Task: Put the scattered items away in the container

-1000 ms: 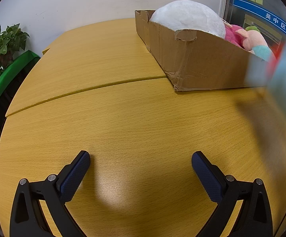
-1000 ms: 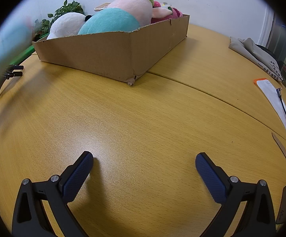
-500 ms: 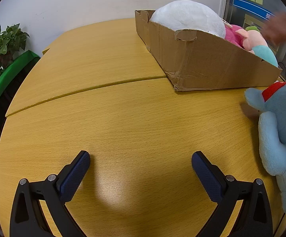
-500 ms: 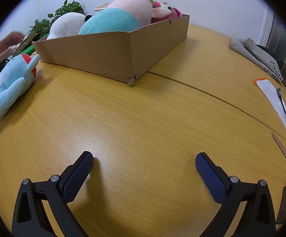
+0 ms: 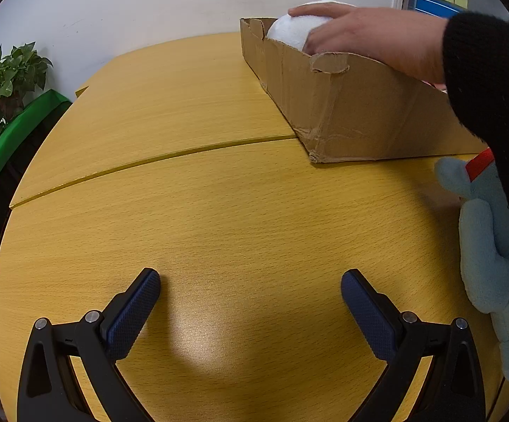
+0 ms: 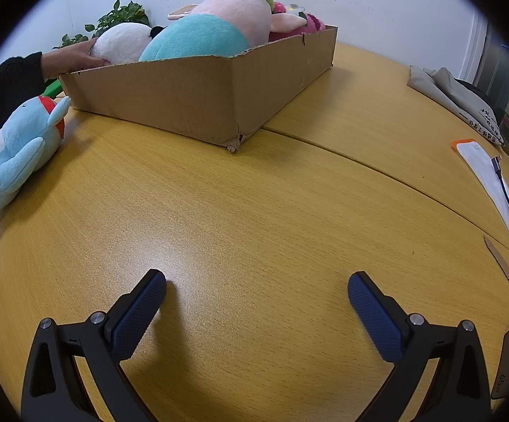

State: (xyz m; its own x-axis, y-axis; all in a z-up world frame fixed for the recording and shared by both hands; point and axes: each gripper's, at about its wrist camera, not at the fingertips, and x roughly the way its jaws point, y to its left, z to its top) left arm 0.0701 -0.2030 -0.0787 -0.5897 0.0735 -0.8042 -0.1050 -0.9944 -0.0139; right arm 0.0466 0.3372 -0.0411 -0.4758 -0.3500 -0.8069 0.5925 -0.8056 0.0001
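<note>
A cardboard box (image 5: 352, 112) (image 6: 198, 102) stands on the wooden table, holding a white plush (image 5: 289, 30) (image 6: 120, 44), a teal and pink plush (image 6: 219, 24) and a magenta one (image 6: 312, 23). A light blue plush with a red patch (image 5: 486, 246) (image 6: 18, 147) lies on the table beside the box. A person's bare hand (image 5: 360, 35) (image 6: 75, 58) in a black sleeve rests on the white plush. My left gripper (image 5: 250, 281) and my right gripper (image 6: 256, 283) both stand open near the table's front, with nothing between their fingers.
A potted plant (image 5: 4, 84) on a green ledge stands at the far left. In the right wrist view, a folded beige cloth (image 6: 458, 95), a white card with an orange edge (image 6: 490, 176), a cable and a wooden stick (image 6: 498, 260) lie at the right.
The light blue plush was put down on the table beside the box. The person's hand then moved onto the white plush in the box. Neither gripper has moved.
</note>
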